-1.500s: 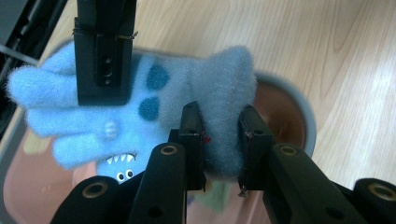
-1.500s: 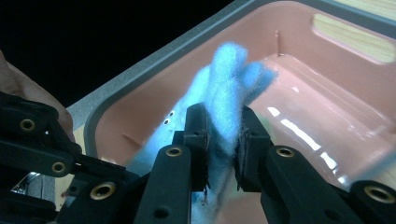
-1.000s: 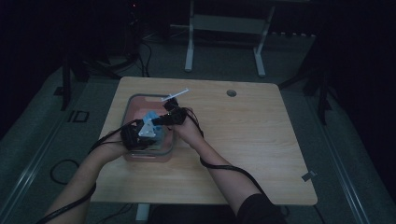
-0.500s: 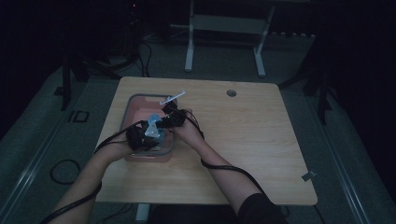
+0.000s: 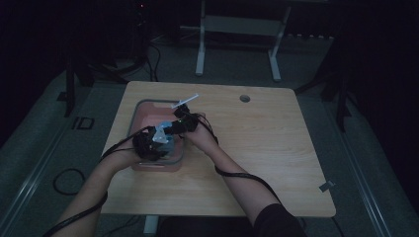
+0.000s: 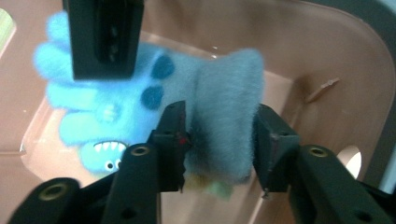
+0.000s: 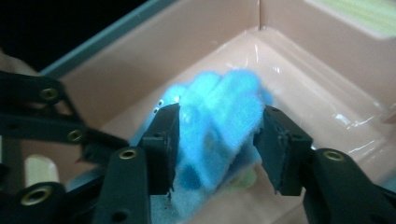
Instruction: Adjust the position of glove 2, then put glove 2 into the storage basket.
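High view: a wooden table [image 5: 257,163] is seen in a dim room, with a pink tub [image 5: 143,111] on its left part. The left gripper [image 5: 157,143] and right gripper [image 5: 177,123] are both held over the tub, close together, with a pale blue item between them. A white stick-like item [image 5: 185,101] is seen at the tub's far rim; what it is cannot be told. Black cables are trailed along both forearms.

Left gripper view: a fuzzy blue sock [image 6: 154,105], with dark blue spots and a toothy monster face, is seen inside the tub [image 6: 327,51]. Its grey-blue cuff end sits between the jaws. The jaws have just been opening; the left pad is touched by the fabric, a small gap is seen at the right pad, so no firm grip is shown. The other gripper's jaw is seen at the top, over the sock's toe end.

Right gripper view: the sock [image 7: 219,126] is seen bunched between the jaws, low in the tub [image 7: 308,60]. These jaws have also just been opening; the fabric is loosely framed, not pinched.
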The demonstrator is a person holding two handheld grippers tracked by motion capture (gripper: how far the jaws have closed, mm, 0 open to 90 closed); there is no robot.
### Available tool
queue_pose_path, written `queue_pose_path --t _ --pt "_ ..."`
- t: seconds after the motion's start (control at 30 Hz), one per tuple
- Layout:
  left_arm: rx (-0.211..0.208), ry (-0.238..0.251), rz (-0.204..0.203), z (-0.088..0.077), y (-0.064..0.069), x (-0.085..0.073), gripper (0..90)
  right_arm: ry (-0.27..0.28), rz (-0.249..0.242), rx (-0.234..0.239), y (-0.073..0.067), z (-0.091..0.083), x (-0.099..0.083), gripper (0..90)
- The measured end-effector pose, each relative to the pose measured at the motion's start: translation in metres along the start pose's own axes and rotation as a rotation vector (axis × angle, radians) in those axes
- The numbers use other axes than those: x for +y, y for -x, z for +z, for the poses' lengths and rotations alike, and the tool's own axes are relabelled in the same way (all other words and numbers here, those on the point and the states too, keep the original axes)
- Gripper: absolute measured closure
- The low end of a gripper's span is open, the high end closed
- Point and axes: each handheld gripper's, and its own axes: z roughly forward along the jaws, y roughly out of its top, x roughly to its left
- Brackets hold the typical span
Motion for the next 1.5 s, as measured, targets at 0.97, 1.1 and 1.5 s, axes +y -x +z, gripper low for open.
queue_pose_path --t 0.97,1.1,1.5 --pt "-0.019 0.173 -0.109 -0.016 0.014 0.05 11.6 0.091 -0.077 0.05 0.01 -0.087 -0.039 18.2" --pt "-0.04 0.223 -0.104 -0.016 0.02 0.061 11.3 0.087 -0.086 0.023 0.016 -0.099 -0.054 18.1" --pt "-0.136 0.285 -0.073 0.001 0.047 0.097 7.4 0.083 -0.054 -0.048 0.044 -0.134 -0.095 18.0"
